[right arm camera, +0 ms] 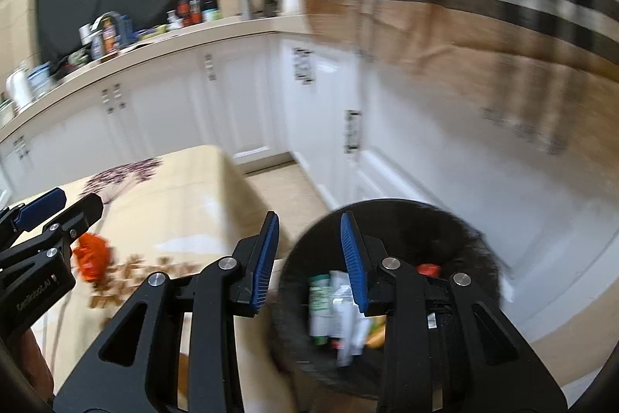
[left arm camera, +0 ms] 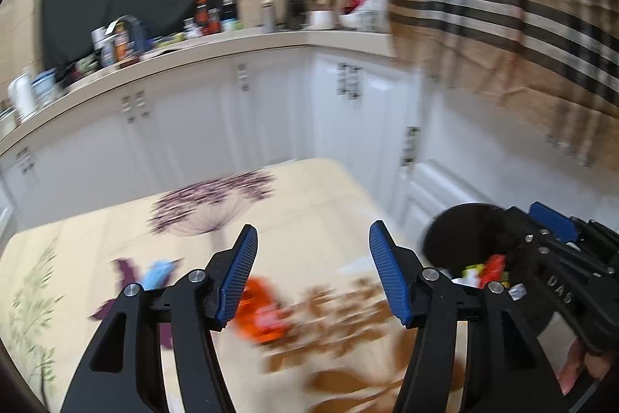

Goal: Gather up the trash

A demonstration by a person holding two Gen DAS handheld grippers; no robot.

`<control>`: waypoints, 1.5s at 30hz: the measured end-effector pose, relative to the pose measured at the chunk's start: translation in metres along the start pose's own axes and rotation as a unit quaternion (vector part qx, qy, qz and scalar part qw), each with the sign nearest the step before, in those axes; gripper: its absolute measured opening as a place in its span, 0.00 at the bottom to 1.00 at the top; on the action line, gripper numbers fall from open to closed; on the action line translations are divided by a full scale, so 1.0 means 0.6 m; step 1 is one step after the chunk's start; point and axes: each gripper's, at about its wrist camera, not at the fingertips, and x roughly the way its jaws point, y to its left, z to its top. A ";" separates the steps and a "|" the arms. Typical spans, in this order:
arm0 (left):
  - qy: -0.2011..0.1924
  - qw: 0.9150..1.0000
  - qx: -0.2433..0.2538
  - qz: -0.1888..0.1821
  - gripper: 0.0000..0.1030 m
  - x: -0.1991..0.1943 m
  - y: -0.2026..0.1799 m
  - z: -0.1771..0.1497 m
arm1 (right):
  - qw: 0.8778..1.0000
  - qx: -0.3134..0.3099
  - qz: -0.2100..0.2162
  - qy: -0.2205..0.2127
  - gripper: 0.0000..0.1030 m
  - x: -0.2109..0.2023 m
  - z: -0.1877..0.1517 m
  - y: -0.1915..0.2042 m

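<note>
My left gripper [left arm camera: 314, 231] hangs open above a table [left arm camera: 309, 188] with a flowered cloth, nothing between its blue pads. An orange wrapper [left arm camera: 263, 316] lies on the cloth just below its left finger, and a small blue scrap [left arm camera: 156, 273] lies further left. A round black bin [right arm camera: 445, 215] stands off the table's right edge, holding several wrappers and packets [right arm camera: 332, 304]. My right gripper [right arm camera: 309, 219] hovers over the bin's near-left rim, its jaws partly apart and pressing on nothing. In the right wrist view, the left gripper [right arm camera: 77, 202] shows at the far left, above the orange wrapper [right arm camera: 91, 254].
White cabinets [left arm camera: 271, 111] run behind the table under a counter crowded with bottles and jars [left arm camera: 201, 18]. A beige checked cloth [left arm camera: 503, 26] hangs at the right. A strip of floor [right arm camera: 278, 180] separates table and cabinets. A hand [left arm camera: 576, 366] holds the right gripper.
</note>
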 end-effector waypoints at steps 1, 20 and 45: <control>0.003 1.000 -0.008 0.010 0.58 -0.004 0.021 -0.005 | 1.000 -0.007 0.012 0.003 0.32 0.001 -0.001 0.020; 0.037 0.981 -0.103 0.158 0.61 -0.071 0.307 -0.099 | 0.985 -0.104 0.128 0.044 0.46 0.025 -0.024 0.288; 0.060 0.988 -0.094 0.105 0.66 -0.023 0.280 -0.092 | 0.983 -0.124 0.104 0.091 0.39 0.076 -0.024 0.300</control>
